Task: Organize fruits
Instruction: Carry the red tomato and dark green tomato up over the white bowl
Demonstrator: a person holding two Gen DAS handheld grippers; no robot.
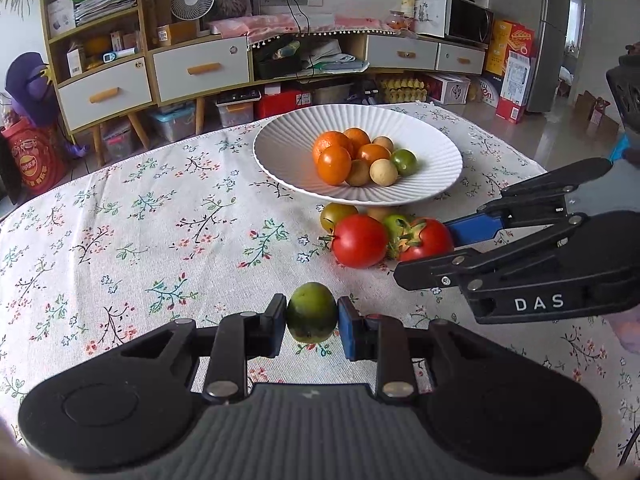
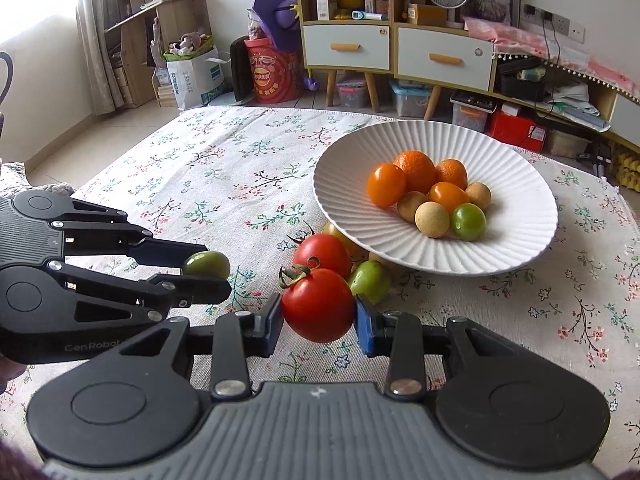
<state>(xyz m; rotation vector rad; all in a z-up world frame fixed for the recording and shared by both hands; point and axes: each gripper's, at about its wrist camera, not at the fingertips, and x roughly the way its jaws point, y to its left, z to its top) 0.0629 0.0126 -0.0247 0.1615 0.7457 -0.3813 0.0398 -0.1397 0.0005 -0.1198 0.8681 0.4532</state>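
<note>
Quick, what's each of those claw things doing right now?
Left gripper: closed on a small green fruit.
Right gripper: closed on a red tomato.

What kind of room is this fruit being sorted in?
Most likely a lived-in home dining or living room: a table under a floral cotton tablecloth, a wooden sideboard with white drawers, and a black-fronted microwave oven on it.
</note>
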